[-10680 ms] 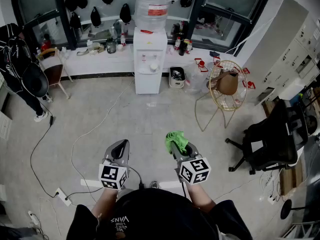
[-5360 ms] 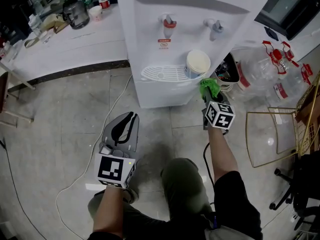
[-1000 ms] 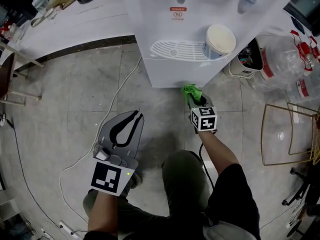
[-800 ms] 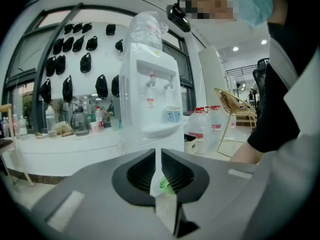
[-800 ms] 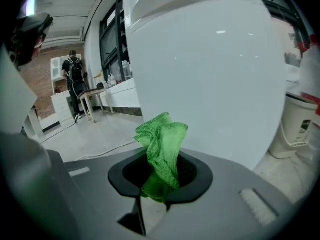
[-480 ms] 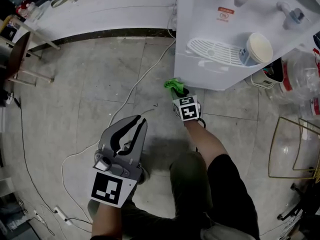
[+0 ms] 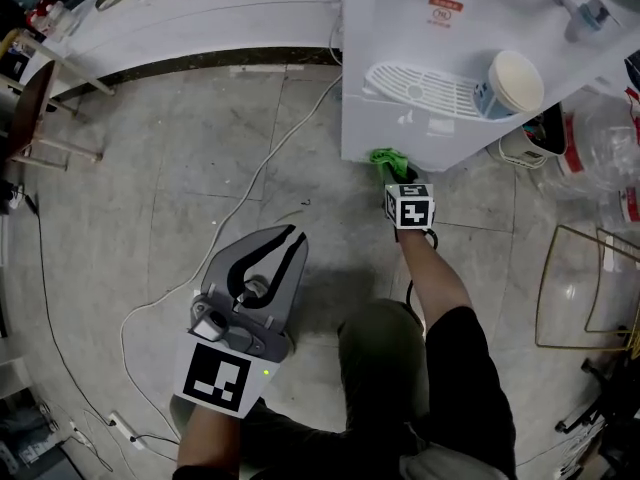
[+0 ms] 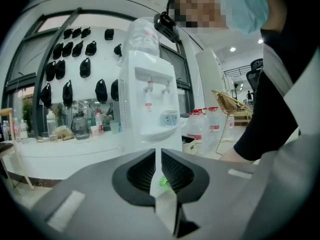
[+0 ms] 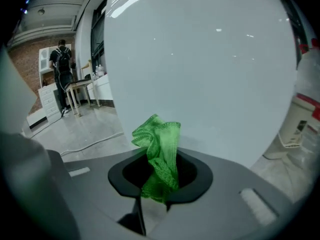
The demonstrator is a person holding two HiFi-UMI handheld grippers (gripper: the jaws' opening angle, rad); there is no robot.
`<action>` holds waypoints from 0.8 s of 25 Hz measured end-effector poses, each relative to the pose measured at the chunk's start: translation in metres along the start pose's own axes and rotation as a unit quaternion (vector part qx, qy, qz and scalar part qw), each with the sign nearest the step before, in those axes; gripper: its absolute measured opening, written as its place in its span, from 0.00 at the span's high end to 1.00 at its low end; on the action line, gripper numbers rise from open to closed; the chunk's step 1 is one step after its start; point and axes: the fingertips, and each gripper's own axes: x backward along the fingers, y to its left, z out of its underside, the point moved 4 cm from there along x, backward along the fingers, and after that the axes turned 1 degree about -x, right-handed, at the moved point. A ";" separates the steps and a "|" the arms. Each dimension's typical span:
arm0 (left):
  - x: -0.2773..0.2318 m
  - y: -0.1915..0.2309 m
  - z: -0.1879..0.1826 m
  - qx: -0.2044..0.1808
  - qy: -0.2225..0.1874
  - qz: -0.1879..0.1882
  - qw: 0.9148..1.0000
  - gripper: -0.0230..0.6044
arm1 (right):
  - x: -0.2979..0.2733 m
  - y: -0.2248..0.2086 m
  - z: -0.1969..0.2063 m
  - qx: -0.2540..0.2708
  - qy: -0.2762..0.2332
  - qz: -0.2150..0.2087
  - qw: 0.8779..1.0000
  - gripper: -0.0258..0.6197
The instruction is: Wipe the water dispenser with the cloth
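Note:
The white water dispenser (image 7: 400, 58) stands at the top of the head view, with its drip tray (image 7: 420, 86) and a paper cup (image 7: 514, 78) on it. My right gripper (image 7: 392, 174) is shut on a green cloth (image 7: 383, 156), and the cloth is pressed against the dispenser's lower front near the floor. In the right gripper view the cloth (image 9: 161, 149) sticks up from the gripper (image 9: 160, 176) against the white panel (image 9: 215, 74). My left gripper (image 7: 280, 253) hangs shut and empty over the floor, away from the dispenser (image 8: 150, 99).
A white cable (image 7: 250, 188) runs across the grey floor to a power strip (image 7: 125, 430). Water bottles (image 7: 600, 158) and a wire frame (image 7: 590, 288) stand at the right. A white ledge (image 7: 200, 18) lines the back wall. A person (image 9: 62, 69) stands far off.
My right gripper has slid the cloth to the right along the dispenser's lower front, away from its left corner. The left gripper has stayed low and shut.

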 end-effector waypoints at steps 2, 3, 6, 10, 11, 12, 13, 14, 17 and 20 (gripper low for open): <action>-0.006 -0.006 -0.003 -0.007 -0.004 0.010 1.000 0.96 | 0.017 -0.034 0.004 -0.012 -0.001 0.028 1.000 0.82; -0.009 -0.009 -0.003 -0.009 -0.003 0.016 1.000 0.96 | 0.026 -0.050 0.006 -0.021 -0.002 0.042 0.999 0.82; -0.016 -0.015 -0.001 0.002 0.008 0.027 1.000 0.96 | 0.051 -0.097 0.012 -0.048 -0.005 0.092 0.995 0.82; -0.025 -0.022 -0.004 0.020 0.006 0.036 0.999 0.96 | 0.078 -0.150 0.020 -0.090 -0.009 0.158 0.983 0.82; -0.027 -0.023 -0.005 0.018 0.004 0.040 0.999 0.96 | 0.084 -0.159 0.022 -0.098 -0.011 0.169 0.981 0.82; -0.029 -0.025 -0.006 0.015 0.003 0.043 0.999 0.96 | 0.088 -0.166 0.022 -0.104 -0.013 0.177 0.979 0.82; -0.031 -0.026 -0.006 0.012 0.004 0.046 0.999 0.96 | 0.091 -0.170 0.023 -0.107 -0.015 0.182 0.977 0.82; -0.032 -0.026 -0.005 0.012 0.004 0.049 0.999 0.96 | 0.093 -0.172 0.023 -0.108 -0.016 0.184 0.977 0.82; -0.038 -0.028 -0.006 0.017 0.004 0.054 0.998 0.96 | 0.097 -0.172 0.023 -0.114 -0.021 0.183 0.976 0.82; -0.042 -0.026 -0.010 0.014 -0.005 0.057 0.998 0.96 | 0.098 -0.158 0.019 -0.121 -0.037 0.175 0.976 0.82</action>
